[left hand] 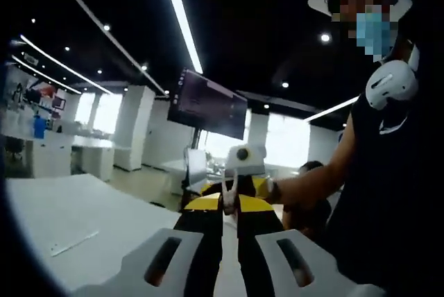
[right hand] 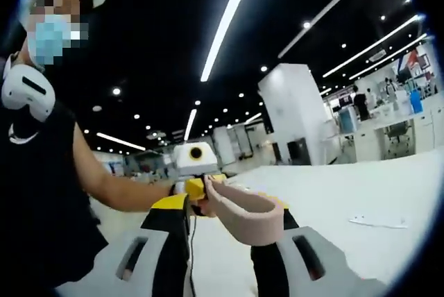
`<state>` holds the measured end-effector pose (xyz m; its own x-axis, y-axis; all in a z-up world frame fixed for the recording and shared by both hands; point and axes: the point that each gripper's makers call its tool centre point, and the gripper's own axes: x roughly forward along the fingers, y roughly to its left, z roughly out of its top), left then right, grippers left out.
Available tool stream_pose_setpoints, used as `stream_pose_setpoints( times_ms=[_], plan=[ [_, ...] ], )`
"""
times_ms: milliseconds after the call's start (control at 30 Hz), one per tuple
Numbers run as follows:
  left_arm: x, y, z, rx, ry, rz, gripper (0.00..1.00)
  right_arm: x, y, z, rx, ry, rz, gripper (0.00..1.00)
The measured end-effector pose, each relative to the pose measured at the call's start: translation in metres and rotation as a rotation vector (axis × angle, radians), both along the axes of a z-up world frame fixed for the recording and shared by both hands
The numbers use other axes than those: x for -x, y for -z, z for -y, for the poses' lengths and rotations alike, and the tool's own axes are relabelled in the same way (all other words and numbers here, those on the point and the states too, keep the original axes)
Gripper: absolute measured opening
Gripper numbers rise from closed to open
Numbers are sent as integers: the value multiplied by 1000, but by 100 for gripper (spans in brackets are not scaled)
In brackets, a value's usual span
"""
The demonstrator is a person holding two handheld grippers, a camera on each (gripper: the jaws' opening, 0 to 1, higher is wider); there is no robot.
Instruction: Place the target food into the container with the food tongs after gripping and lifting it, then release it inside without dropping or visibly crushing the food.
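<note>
a dim office with ceiling light strips lies behind a white table point(left hand: 62, 214). the left gripper point(left hand: 229, 203) is closed on thin food tongs point(left hand: 229, 196). the right gripper point(right hand: 232, 207) clamps a pink curved container point(right hand: 244, 218), raised above the table's near edge. a person's arm point(right hand: 114, 186) reaches in.

Matt white table top point(left hand: 76, 214), matt pink tongs point(right hand: 243, 217) of smooth plastic, glossy dark screen point(left hand: 208, 105).
</note>
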<state>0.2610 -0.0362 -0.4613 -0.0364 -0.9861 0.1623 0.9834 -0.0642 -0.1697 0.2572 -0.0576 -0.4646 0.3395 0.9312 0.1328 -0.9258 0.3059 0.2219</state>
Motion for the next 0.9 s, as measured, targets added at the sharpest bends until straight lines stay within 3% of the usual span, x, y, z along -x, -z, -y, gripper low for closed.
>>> stream_pose_setpoints(
  times_ms=[400,633,767,900],
  plan=[
    [24,5,10,-23,101,-18,2,16,-15,-19,-5,-82,22,26],
    [16,-22,1,129,74,-68,2,16,-21,-20,-31,-73,20,30],
    [15,-24,1,138,67,-67,2,14,-22,-19,-40,-68,16,29],
    [19,-19,2,121,70,-61,3,12,-25,-16,-58,-61,10,19]
  ],
)
